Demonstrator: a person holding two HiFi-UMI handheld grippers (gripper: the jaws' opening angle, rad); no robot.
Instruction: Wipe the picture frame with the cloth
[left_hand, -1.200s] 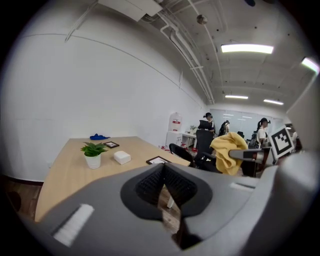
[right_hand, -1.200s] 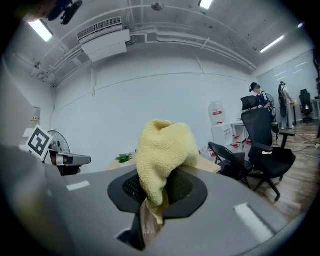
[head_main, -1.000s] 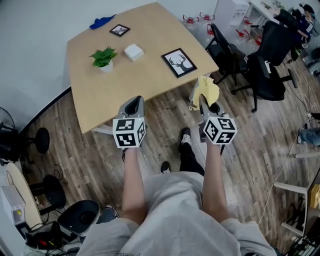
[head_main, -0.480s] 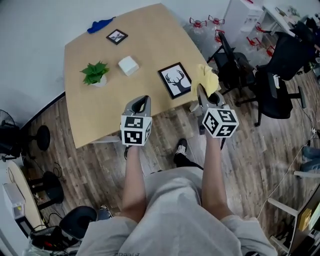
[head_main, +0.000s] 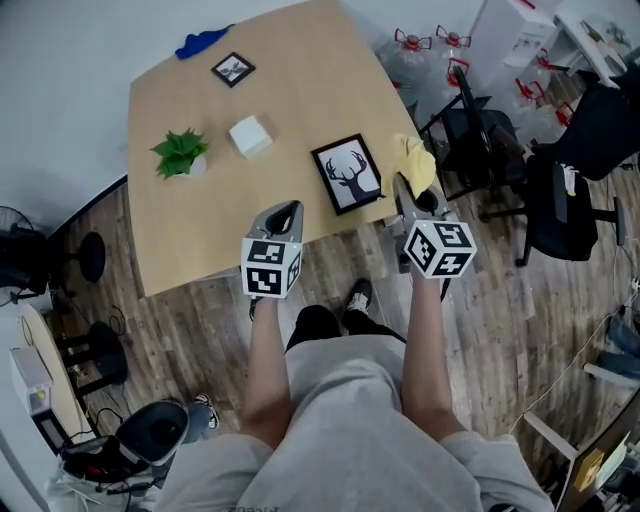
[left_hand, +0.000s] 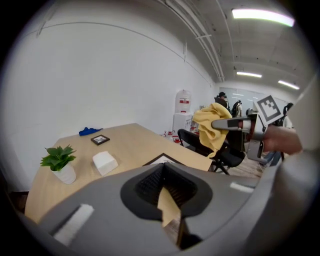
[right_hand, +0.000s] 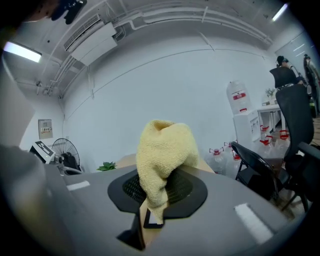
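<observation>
Standing on a wood-plank floor (head_main: 190, 320), a person holds both grippers out toward the near edge of a pale wooden worktop (head_main: 290, 100). The left gripper (head_main: 287, 208) has its fingers drawn almost together, with only a sliver of worktop showing between them, and they hold nothing. The right gripper (head_main: 402, 184) has its fingers clamped on a yellow cloth (head_main: 417, 162), which bunches up above the tips and hangs a little below them, off the worktop's right-hand corner. Just ahead, between the two grippers, the picture frame (head_main: 347, 173) lies flat near that corner, black-edged with a deer's head on white, close beside the cloth though whether they touch cannot be told. Farther in sits a small white box (head_main: 250, 135), and left of it a green plant in a white pot (head_main: 180, 153). Near the far edge lies a smaller dark frame (head_main: 233, 69), with a crumpled blue cloth (head_main: 203, 42) beyond it at the very rim, close to a plain white wall (head_main: 70, 60). To the right of the worktop stand black office chairs (head_main: 575, 190) and a cluster of large water bottles (head_main: 415, 50); to the left a fan (right_hand: 67, 149) stands on the floor
</observation>
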